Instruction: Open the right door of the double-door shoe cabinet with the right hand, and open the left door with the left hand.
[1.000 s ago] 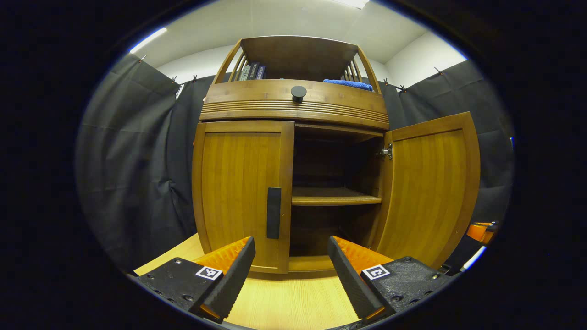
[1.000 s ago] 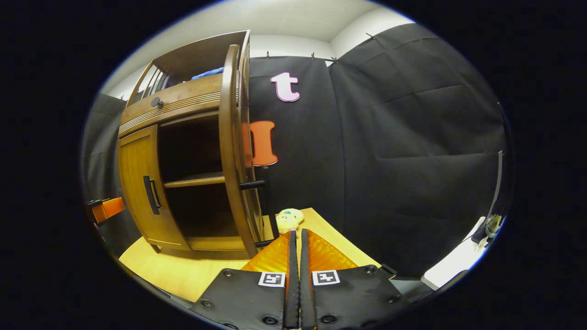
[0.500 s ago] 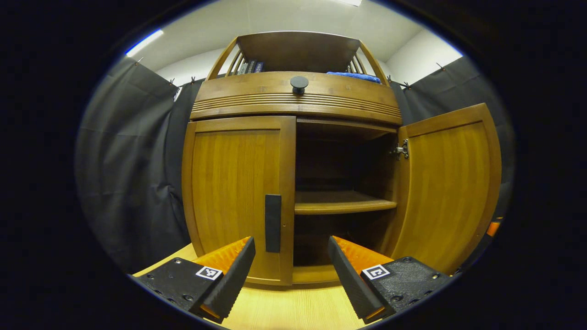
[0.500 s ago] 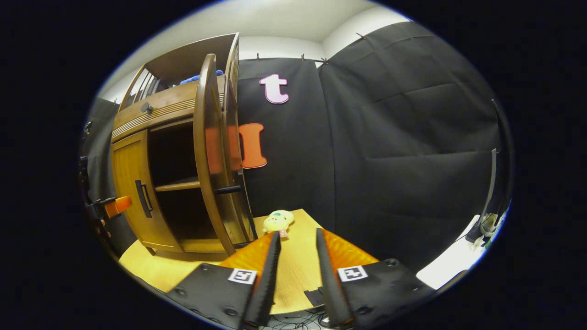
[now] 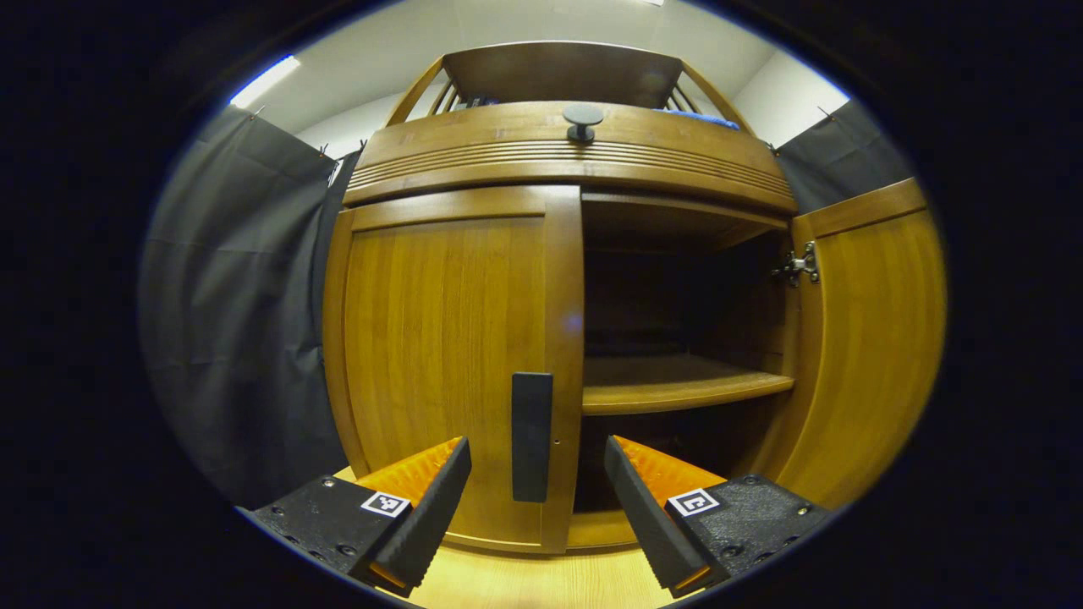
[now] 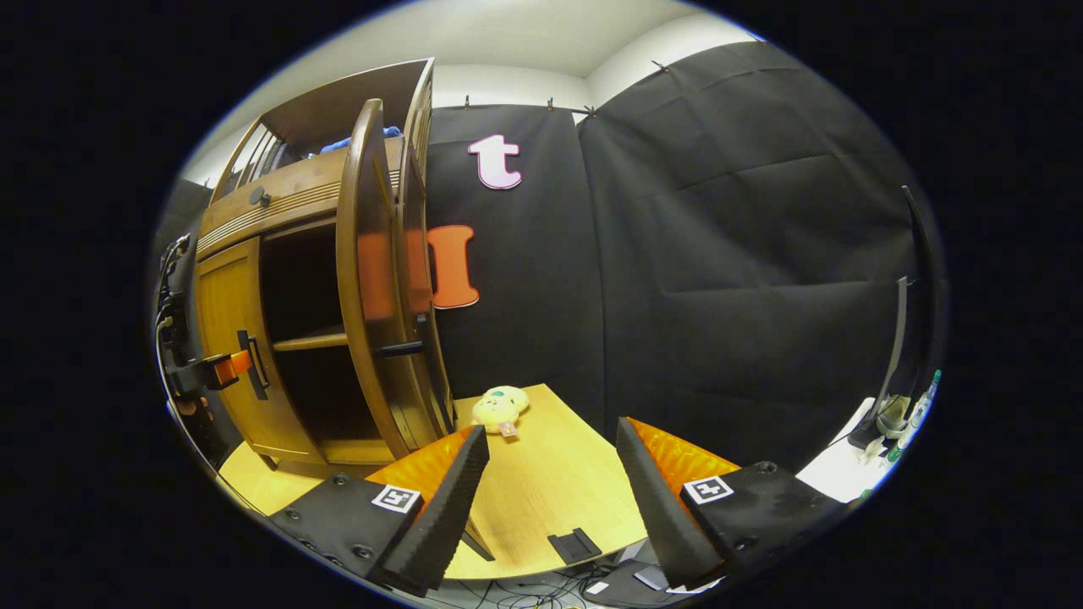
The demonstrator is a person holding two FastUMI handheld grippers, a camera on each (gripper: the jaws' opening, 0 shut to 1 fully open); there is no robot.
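left claw [image 5: 535, 507], fingers wide apart, has closed in on the shoe cabinet [image 5: 558, 161]: the left door [image 5: 440, 355], still shut, looms larger than a second ago, its black handle [image 5: 531, 436] now sitting right between the fingertips. looks like the grab is next. across to the right door [image 5: 871, 338], swung fully open. the right claw [image 6: 550, 499] has let go and spread apart, backed off over the surface [image 6: 541, 482] near a small plush toy [image 6: 501, 408]. no readable brand or label anywhere on the cabinet.
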